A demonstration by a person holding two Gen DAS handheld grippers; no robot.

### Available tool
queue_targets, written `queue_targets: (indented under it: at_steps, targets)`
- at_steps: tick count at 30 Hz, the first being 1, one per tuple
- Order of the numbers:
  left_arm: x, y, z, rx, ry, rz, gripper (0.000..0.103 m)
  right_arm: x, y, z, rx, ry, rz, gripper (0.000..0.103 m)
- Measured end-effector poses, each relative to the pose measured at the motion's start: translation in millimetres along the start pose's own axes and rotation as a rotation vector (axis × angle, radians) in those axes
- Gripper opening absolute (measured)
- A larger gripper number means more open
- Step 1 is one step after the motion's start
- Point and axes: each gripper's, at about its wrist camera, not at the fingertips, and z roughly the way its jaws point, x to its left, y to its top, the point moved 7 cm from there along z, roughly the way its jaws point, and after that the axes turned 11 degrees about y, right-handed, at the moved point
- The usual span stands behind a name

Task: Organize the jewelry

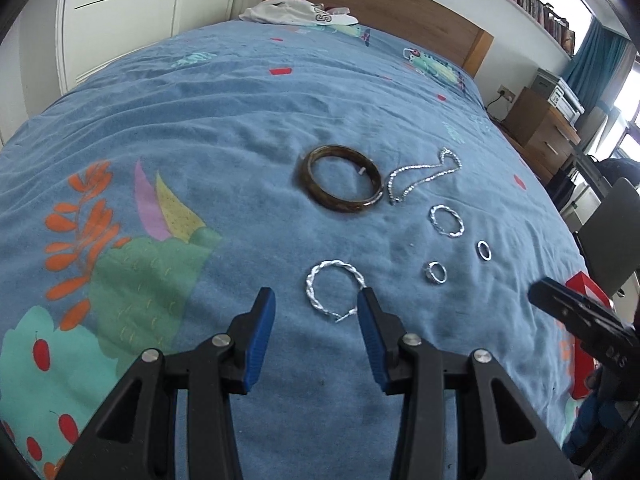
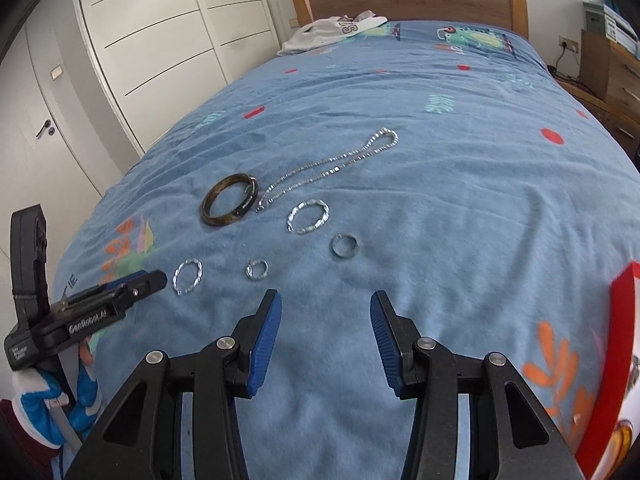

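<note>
Jewelry lies spread on a blue patterned bedspread [image 1: 240, 128]. A brown bangle [image 1: 340, 178] sits beside a silver chain [image 1: 424, 176]. A twisted silver bracelet [image 1: 334, 292] lies just beyond my left gripper [image 1: 316, 300], which is open and empty. A smaller twisted bracelet [image 1: 446, 221] and two rings [image 1: 435, 272] [image 1: 484, 250] lie to the right. In the right wrist view the bangle [image 2: 229, 205], chain [image 2: 332, 166], bracelets [image 2: 308, 216] [image 2: 187, 277] and rings [image 2: 257, 270] [image 2: 344, 246] lie ahead of my right gripper [image 2: 325, 302], open and empty.
A red-edged box [image 2: 620, 328] rests on the bed at the right. White clothing [image 1: 300, 12] lies near the wooden headboard [image 1: 380, 0]. White wardrobe doors [image 2: 160, 40] stand left of the bed, a wooden dresser [image 1: 540, 128] right of it. The left gripper's body [image 2: 92, 316] shows at lower left in the right wrist view.
</note>
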Motion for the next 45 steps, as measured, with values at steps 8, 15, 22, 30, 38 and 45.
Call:
queue_targets:
  at_steps: [8,15,22,30,38,45]
  targets:
    - [-24,-2,3,-0.018,-0.055,0.069,0.041,4,22,25,-0.001,0.02,-0.034,0.046]
    - [-35,-2,13,-0.02,-0.076,0.101,0.041,-1,39,44,0.001,0.027,-0.049,0.047]
    - [-45,-2,28,-0.003,-0.088,0.129,0.04,-4,52,66,0.012,0.039,-0.073,0.058]
    - [-45,-4,43,0.01,-0.054,0.134,0.037,-9,52,96,0.048,0.038,-0.085,0.058]
    - [-41,-3,44,-0.008,-0.011,0.131,0.014,-10,45,104,0.057,0.012,-0.113,0.04]
    - [-42,-2,41,-0.033,0.028,0.149,0.006,-4,45,95,0.027,0.016,-0.132,0.039]
